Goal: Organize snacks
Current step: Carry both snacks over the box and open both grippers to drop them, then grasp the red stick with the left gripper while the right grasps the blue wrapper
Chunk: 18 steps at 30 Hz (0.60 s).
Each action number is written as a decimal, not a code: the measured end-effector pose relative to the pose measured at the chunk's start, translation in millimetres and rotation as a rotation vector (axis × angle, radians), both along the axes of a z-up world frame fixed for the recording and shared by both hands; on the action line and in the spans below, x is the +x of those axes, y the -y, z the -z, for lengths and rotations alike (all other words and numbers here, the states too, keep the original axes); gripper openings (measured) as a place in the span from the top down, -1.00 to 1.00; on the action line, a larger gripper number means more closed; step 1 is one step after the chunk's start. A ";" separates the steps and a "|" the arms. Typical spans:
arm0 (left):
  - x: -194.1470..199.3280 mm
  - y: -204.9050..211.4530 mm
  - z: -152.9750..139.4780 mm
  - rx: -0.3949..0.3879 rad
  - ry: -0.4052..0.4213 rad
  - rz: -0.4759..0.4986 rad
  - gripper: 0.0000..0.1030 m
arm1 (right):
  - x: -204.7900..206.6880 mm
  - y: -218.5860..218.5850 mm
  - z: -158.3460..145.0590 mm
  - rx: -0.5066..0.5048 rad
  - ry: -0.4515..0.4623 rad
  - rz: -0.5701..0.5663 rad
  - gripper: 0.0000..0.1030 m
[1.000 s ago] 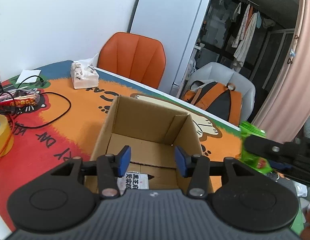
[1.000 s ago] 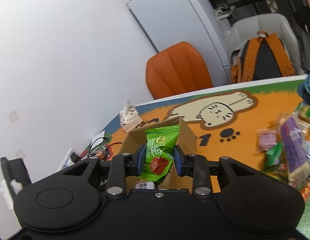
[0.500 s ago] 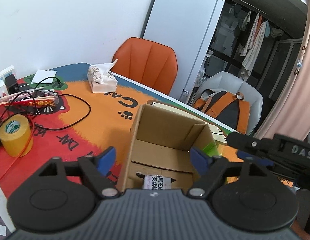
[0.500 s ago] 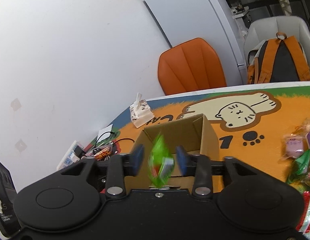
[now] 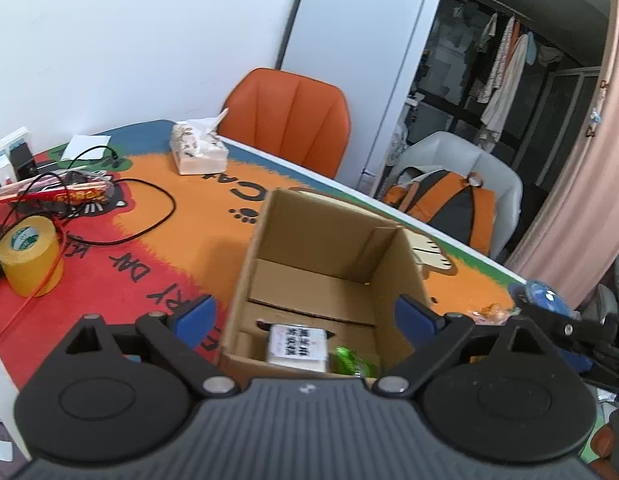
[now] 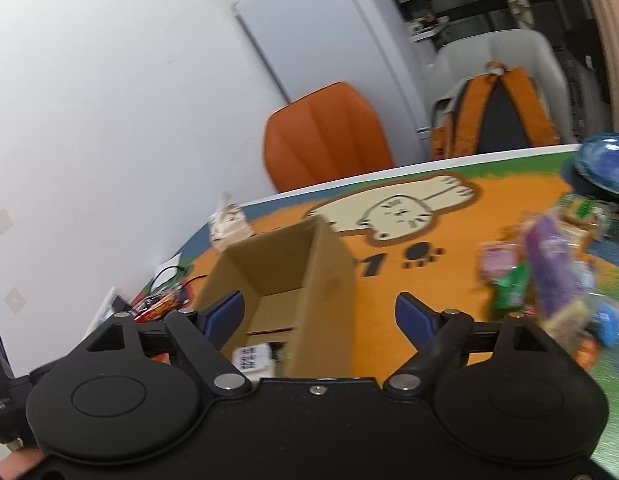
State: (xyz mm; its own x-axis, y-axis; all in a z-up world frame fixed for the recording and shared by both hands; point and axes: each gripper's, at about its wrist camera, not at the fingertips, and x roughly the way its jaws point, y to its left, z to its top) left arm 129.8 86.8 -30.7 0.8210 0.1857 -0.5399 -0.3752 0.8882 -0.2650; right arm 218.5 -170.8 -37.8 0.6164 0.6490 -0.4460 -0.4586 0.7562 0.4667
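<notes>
An open cardboard box (image 5: pixel 329 248) stands on the colourful cat table mat (image 5: pixel 157 248). Inside lie a white packet with black print (image 5: pixel 297 344) and a green snack packet (image 5: pixel 351 362). My left gripper (image 5: pixel 305 314) is open and empty, its jaws spread either side of the box's near end. My right gripper (image 6: pixel 319 310) is open and empty above the box (image 6: pixel 293 276); the white packet (image 6: pixel 251 356) shows below it. A pile of loose snack packets (image 6: pixel 549 264) lies on the mat to the right.
A yellow tape roll (image 5: pixel 29 256), black cable (image 5: pixel 149 216), red packet (image 5: pixel 65 194) and tissue box (image 5: pixel 197 152) sit at the left. A blue bowl (image 6: pixel 605 168) stands at the far right. An orange chair (image 5: pixel 289 120) and a backpack (image 5: pixel 445 204) are beyond the table.
My right gripper opened and the green packet dropped into the box. My left gripper opened wide and drew back a little, now straddling the box.
</notes>
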 end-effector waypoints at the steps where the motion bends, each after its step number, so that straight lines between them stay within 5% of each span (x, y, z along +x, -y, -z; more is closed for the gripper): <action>1: 0.1 3.0 -0.3 -0.004 0.002 0.005 -0.87 | 0.1 6.3 1.5 -0.006 0.000 0.011 -0.64; 18: 10.7 73.0 0.9 -0.007 0.012 0.242 -0.94 | -10.1 96.2 15.6 0.010 0.003 0.160 -1.00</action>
State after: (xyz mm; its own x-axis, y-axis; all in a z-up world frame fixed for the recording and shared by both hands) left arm 140.5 13.8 -31.5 0.8475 -0.0209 -0.5304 -0.1485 0.9500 -0.2746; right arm 208.4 -267.0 -53.4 0.7134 0.5469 -0.4381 -0.3341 0.8150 0.4734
